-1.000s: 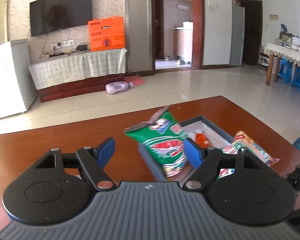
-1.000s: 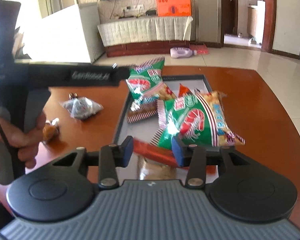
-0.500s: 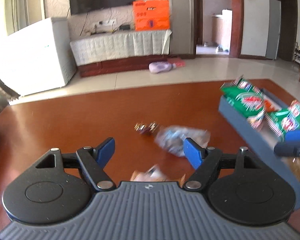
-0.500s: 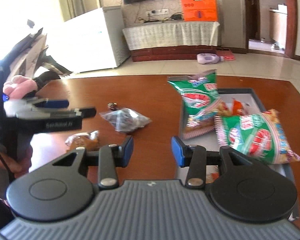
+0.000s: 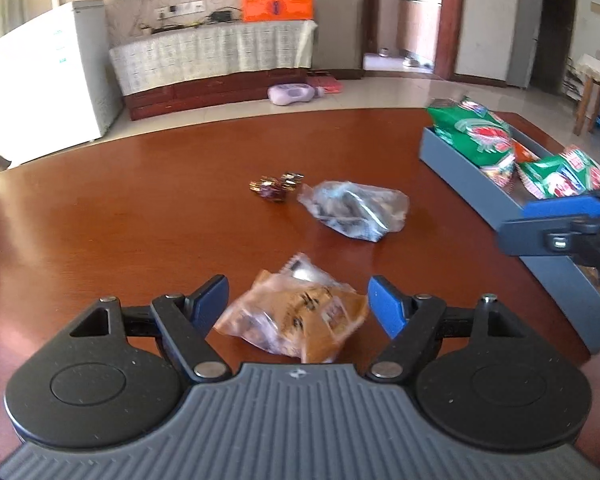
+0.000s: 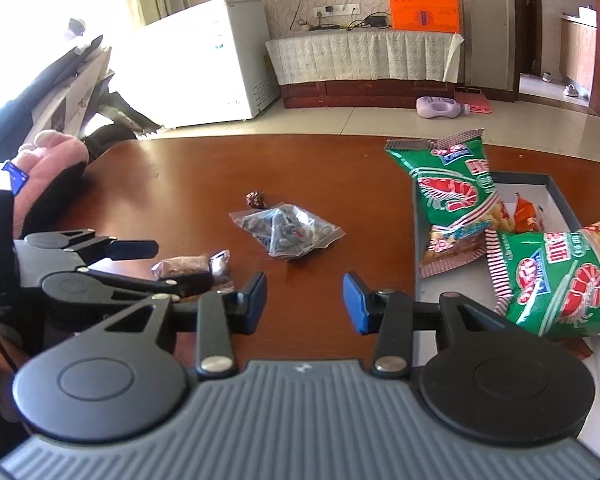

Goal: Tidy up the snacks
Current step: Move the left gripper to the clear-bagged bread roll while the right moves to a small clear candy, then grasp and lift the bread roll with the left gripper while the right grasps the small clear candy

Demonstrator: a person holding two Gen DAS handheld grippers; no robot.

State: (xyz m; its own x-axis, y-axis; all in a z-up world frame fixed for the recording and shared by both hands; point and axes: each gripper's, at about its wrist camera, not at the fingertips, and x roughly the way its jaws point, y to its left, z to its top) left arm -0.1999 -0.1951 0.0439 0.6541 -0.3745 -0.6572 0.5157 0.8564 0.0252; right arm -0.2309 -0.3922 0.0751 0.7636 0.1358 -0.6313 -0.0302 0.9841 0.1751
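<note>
A brown snack packet (image 5: pixel 300 318) lies near the table's (image 5: pixel 140 200) front edge, between the spread, unclenched jaws of the left gripper (image 5: pixel 298 306), which tilts down over it without touching. The right gripper (image 6: pixel 304 300), jaws apart and empty, hovers beside the grey tray (image 5: pixel 460 168) of green shrimp-cracker bags (image 6: pixel 452 184) at the right edge.

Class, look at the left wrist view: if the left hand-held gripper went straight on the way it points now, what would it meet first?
Most likely the brown snack packet, which lies on the table between the open fingers of the left hand-held gripper. Depth is unclear, so how near it is cannot be told.
</note>
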